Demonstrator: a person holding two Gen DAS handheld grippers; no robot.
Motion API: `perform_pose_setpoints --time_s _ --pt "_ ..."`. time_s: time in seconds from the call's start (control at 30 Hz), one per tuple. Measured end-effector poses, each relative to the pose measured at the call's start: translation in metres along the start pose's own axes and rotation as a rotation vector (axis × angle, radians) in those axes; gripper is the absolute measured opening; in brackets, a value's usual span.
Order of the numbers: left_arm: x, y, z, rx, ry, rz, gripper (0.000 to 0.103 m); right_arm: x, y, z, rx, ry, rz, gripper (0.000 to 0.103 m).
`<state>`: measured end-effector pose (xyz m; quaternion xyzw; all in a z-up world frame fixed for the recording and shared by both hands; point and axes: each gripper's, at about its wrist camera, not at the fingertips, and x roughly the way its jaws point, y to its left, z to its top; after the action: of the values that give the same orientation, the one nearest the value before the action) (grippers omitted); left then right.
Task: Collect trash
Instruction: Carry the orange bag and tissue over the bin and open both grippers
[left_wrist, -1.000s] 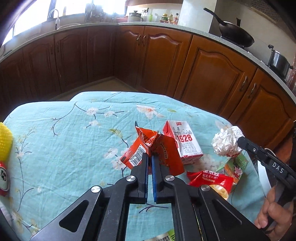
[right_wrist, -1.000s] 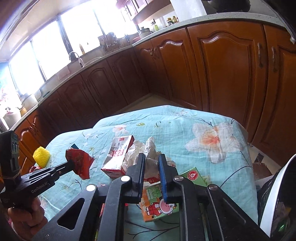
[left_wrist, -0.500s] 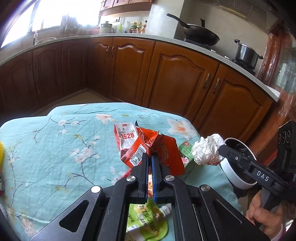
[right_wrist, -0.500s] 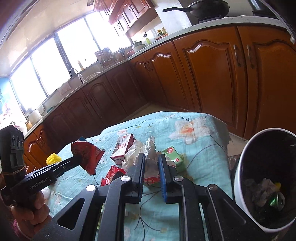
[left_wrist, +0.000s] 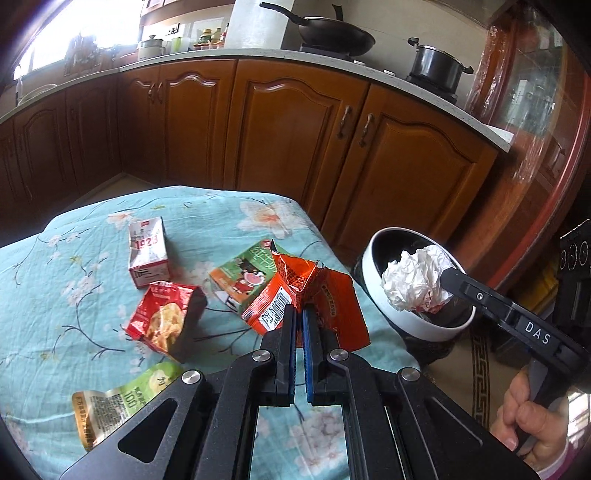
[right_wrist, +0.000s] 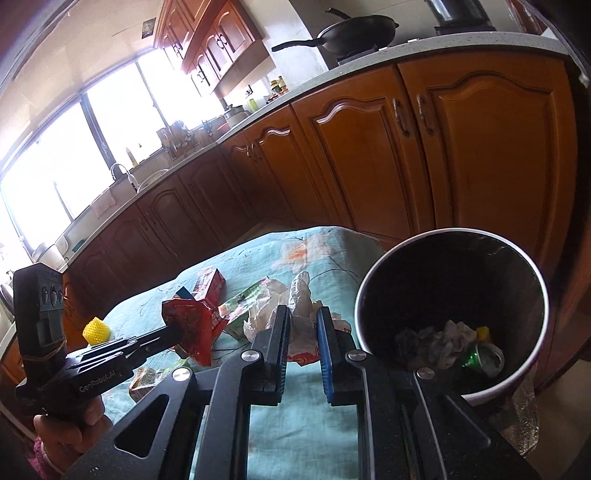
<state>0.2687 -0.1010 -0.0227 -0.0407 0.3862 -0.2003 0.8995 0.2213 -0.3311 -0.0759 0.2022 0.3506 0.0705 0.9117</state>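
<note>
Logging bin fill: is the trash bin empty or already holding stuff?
Not empty. The trash bin holds crumpled paper and a green can at its bottom; most of it is unfilled.

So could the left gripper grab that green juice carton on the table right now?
Probably not yet. The left gripper is shut on the orange wrapper, so its jaws are full. The green juice carton lies on the table just beyond it, with nothing lying on top.

Beyond the fingertips, wooden cabinets (left_wrist: 295, 140) run under a pale countertop (left_wrist: 406, 85). A black wok (left_wrist: 332, 35) and a lidded pot (left_wrist: 437, 66) sit on it, far ahead to the right.

A yellow ribbed object (right_wrist: 96, 329) lies left of the fingers on the floral tablecloth (left_wrist: 74, 258).
</note>
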Motion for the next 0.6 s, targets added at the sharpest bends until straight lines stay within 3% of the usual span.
perform_pose_setpoints --time_s 0.6 --pt "0.029 -0.065 0.013 0.110 0.034 -0.058 0.002 -0.043 -0.064 0.000 0.083 -0.061 -0.096 0.015"
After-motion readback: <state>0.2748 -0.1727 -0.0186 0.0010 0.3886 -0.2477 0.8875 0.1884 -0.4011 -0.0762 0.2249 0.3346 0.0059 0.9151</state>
